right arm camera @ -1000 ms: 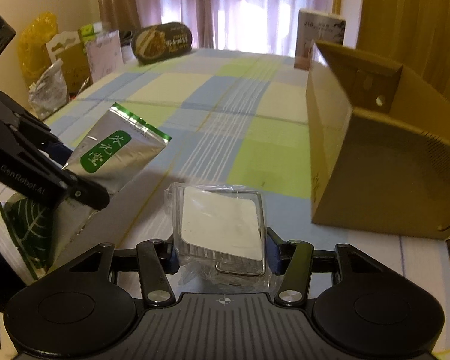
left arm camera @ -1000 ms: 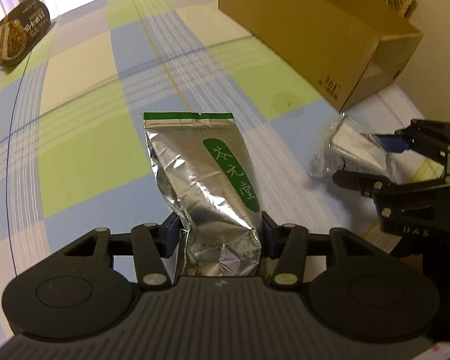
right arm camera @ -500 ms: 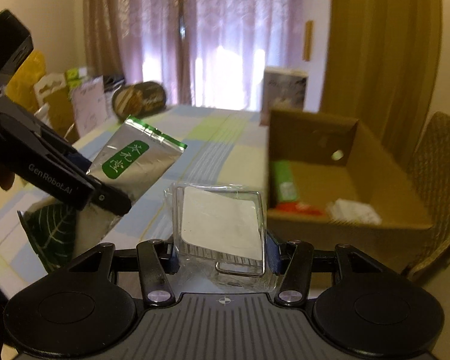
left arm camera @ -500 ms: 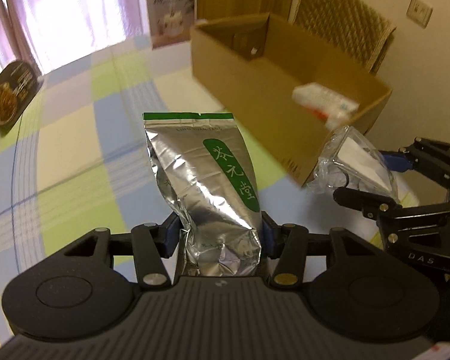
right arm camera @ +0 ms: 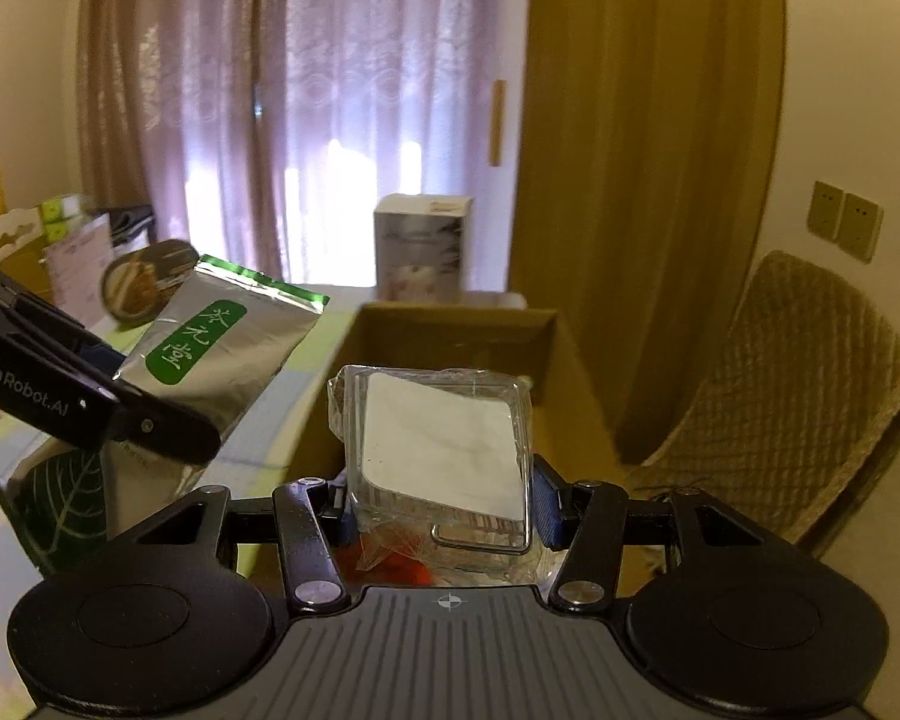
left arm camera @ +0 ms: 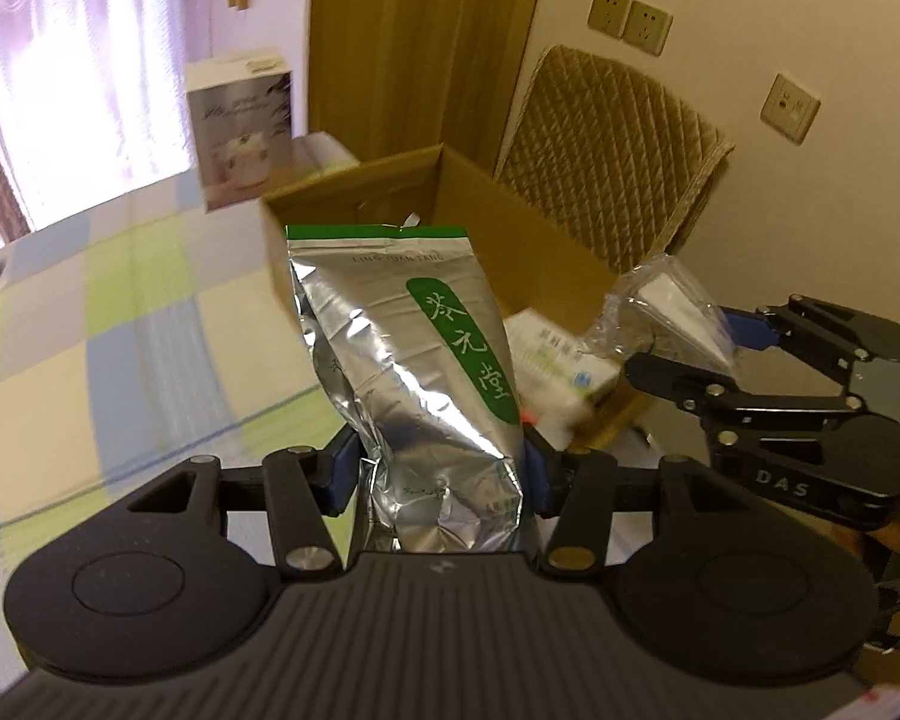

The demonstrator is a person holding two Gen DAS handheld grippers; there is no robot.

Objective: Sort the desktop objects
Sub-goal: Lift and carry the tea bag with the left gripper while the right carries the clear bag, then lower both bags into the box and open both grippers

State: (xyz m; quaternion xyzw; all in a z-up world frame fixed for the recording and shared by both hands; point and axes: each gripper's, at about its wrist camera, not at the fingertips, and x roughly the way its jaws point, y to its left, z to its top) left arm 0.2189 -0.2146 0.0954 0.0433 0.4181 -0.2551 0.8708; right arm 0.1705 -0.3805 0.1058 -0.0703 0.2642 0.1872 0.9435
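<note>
Left wrist view: left gripper (left arm camera: 437, 471) has its fingers clamped on the lower end of a silver foil tea pouch (left arm camera: 414, 354), held upright in the air in front of the open cardboard box (left arm camera: 468, 222). Right gripper (right arm camera: 444, 507) is closed around a clear plastic packet with a white card inside (right arm camera: 444, 444), over the box's near end. Box sits on the checked worktop (left arm camera: 120, 324) and already holds a few packets.

Judgement: step in hand is the drop into the box. Carry each item past the rim before opening. Release one side at a time, since the two grippers are close together. Let go low, so the pouch lands flat rather than tipping out.
</note>
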